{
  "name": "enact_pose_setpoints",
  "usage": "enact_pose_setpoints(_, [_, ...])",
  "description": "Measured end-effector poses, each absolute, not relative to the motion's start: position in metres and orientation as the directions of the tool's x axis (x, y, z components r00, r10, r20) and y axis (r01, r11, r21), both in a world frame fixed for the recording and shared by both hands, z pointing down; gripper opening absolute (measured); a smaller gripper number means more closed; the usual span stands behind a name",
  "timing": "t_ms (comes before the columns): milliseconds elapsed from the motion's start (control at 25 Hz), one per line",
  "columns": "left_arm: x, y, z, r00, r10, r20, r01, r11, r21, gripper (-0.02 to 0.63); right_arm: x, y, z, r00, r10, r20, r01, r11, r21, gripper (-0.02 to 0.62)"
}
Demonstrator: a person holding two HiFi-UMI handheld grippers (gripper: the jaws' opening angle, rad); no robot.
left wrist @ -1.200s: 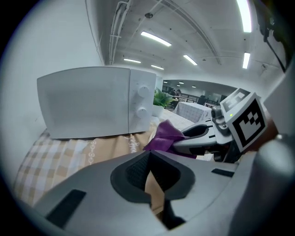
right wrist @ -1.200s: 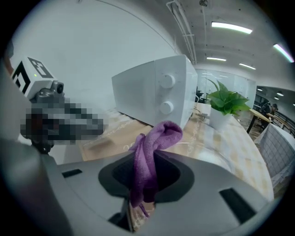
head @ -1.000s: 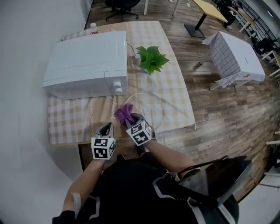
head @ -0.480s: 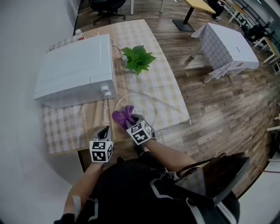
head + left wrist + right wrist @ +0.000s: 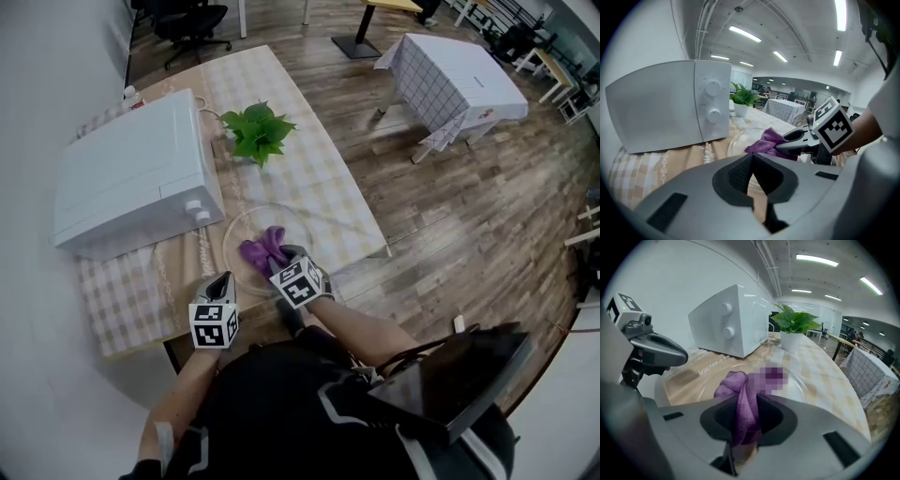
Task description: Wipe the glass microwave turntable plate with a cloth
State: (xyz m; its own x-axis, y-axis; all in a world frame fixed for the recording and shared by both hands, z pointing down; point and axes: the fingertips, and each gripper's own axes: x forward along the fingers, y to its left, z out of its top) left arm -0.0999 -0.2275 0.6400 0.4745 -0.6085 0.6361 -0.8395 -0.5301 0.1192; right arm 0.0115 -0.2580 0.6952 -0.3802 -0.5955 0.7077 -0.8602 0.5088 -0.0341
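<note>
The clear glass turntable plate (image 5: 302, 228) lies flat on the table in front of the microwave; it also shows in the left gripper view as the plate (image 5: 740, 139) and in the right gripper view as the plate (image 5: 797, 380). A purple cloth (image 5: 263, 250) rests on the plate's near part, pinched by my right gripper (image 5: 278, 260), which is shut on it; the same cloth (image 5: 740, 394) hangs between those jaws. My left gripper (image 5: 222, 282) is shut with nothing in it, just off the plate's left rim. The cloth (image 5: 765, 140) shows there too.
A white microwave (image 5: 127, 173) stands at the table's left with its door closed. A potted green plant (image 5: 255, 133) sits behind the plate. The checked tablecloth (image 5: 309, 173) ends at the right edge near the wooden floor. A covered table (image 5: 450, 80) stands far right.
The head view has swung, so everything sits further left in the frame. Both grippers keep nearly the same place relative to the plate, and the cloth stays gripped.
</note>
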Motion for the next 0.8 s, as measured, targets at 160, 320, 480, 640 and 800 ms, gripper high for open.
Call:
enact_pose_setpoints(160, [-0.083, -0.231, 0.642, 0.500, -0.589, 0.635, -0.819, -0.561, 0.124, 0.002, 0.025, -0.260, 0.696, -0.363, -0.605, 0.709, -0.877, 0.479, -0.041, 0.091])
enact_pose_setpoints(320, [-0.067, -0.236, 0.638, 0.527, -0.575, 0.626, -0.794, -0.596, 0.121, 0.002, 0.041, -0.261, 0.697, -0.337, -0.610, 0.717, -0.891, 0.453, -0.034, 0.091])
enact_pose_setpoints(480, [-0.058, -0.242, 0.634, 0.538, -0.572, 0.619, -0.783, -0.611, 0.116, 0.002, 0.059, -0.263, 0.698, -0.299, -0.618, 0.727, -0.907, 0.421, -0.015, 0.091])
enact_pose_setpoints(640, [-0.051, -0.244, 0.634, 0.548, -0.562, 0.619, -0.771, -0.626, 0.114, 0.002, 0.072, -0.265, 0.698, -0.272, -0.625, 0.732, -0.919, 0.394, -0.004, 0.091])
enact_pose_setpoints(800, [-0.046, -0.247, 0.631, 0.550, -0.558, 0.622, -0.764, -0.637, 0.103, 0.002, 0.083, -0.268, 0.696, -0.251, -0.631, 0.734, -0.932, 0.363, -0.007, 0.091])
